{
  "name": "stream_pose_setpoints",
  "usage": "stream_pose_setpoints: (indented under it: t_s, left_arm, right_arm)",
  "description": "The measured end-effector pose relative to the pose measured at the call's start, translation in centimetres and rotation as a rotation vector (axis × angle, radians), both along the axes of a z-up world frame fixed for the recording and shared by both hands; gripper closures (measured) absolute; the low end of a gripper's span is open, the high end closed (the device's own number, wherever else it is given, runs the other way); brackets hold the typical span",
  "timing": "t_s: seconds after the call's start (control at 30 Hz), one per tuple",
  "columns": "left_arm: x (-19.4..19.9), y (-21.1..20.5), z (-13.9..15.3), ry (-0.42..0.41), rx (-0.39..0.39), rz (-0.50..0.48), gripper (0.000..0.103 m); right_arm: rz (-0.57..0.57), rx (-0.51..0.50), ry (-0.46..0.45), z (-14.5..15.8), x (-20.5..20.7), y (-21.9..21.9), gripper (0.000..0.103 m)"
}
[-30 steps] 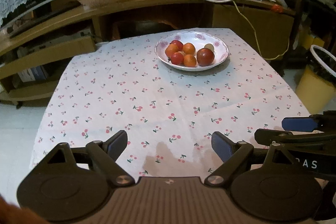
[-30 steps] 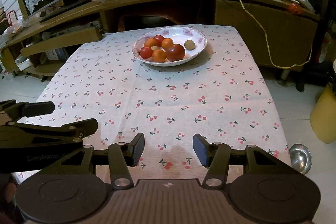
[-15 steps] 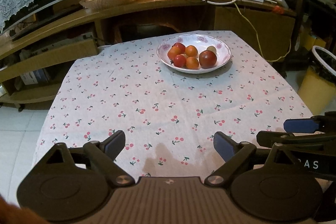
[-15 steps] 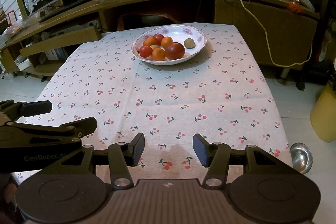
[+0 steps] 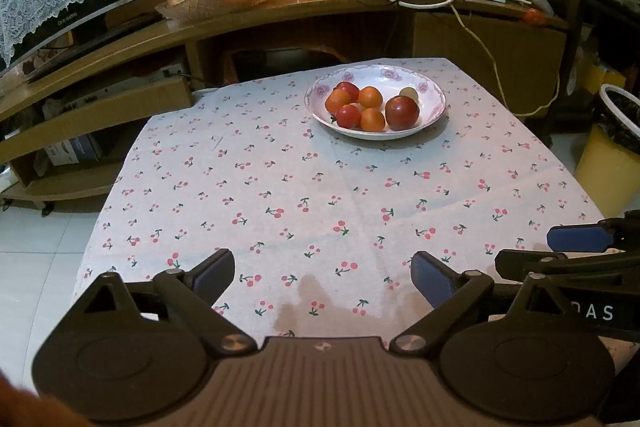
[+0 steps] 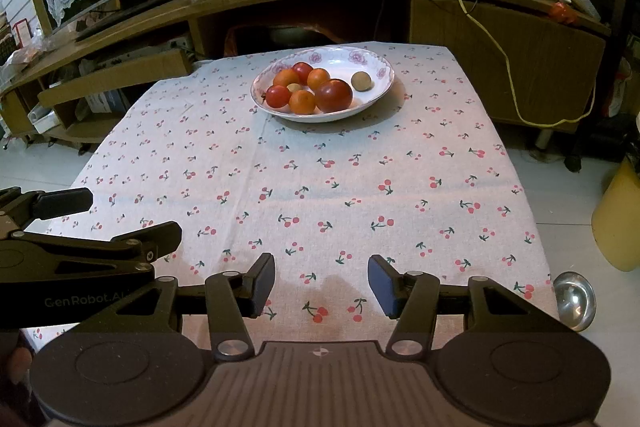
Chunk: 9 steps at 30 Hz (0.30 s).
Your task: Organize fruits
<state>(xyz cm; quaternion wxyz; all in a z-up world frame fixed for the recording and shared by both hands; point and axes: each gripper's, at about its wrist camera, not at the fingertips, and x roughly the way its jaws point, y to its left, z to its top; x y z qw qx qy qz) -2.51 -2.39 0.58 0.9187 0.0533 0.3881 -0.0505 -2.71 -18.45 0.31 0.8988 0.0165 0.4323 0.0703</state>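
Over the tabletop's (image 5: 320, 187) near edge — left claw (image 5: 322, 277) and right claw (image 6: 321, 281) both spread wide, empty, touching nothing — fruit plate (image 6: 376, 89) well apart.

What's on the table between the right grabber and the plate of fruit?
Nothing: the right wrist view shows only bare cherry-print tablecloth between the open right gripper and the white floral plate.

White tablecloth (image 5: 320, 187) with small red cherries on green stems, white plate (image 6: 376, 95) with pink roses round the rim, red and orange fruits (image 6: 308, 89), one beige fruit (image 6: 362, 81), blue pads (image 5: 430, 277) on black gripper fingers, yellow bin (image 5: 608, 163).
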Motion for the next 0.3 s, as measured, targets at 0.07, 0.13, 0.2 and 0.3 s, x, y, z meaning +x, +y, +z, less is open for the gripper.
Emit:
stream_pose_setpoints:
  t_s: [0.07, 0.13, 0.2, 0.3]
  left_arm:
    - [0.01, 0.04, -0.04, 0.002, 0.0, 0.002, 0.003]
    - [0.02, 0.07, -0.08, 0.004, 0.002, 0.005, 0.003]
    - [0.06, 0.12, -0.12, 0.006, 0.003, 0.006, 0.003]
    - [0.16, 0.14, -0.18, 0.01, 0.006, 0.014, 0.003]
  right_arm:
    - [0.0, 0.002, 0.0, -0.02, -0.01, -0.03, 0.048]
    - [-0.001, 0.001, 0.0, 0.01, 0.02, -0.01, 0.047]
    - [-0.001, 0.001, 0.0, 0.0, 0.02, -0.03, 0.046]
    - [-0.001, 0.001, 0.0, 0.0, 0.03, -0.05, 0.044]
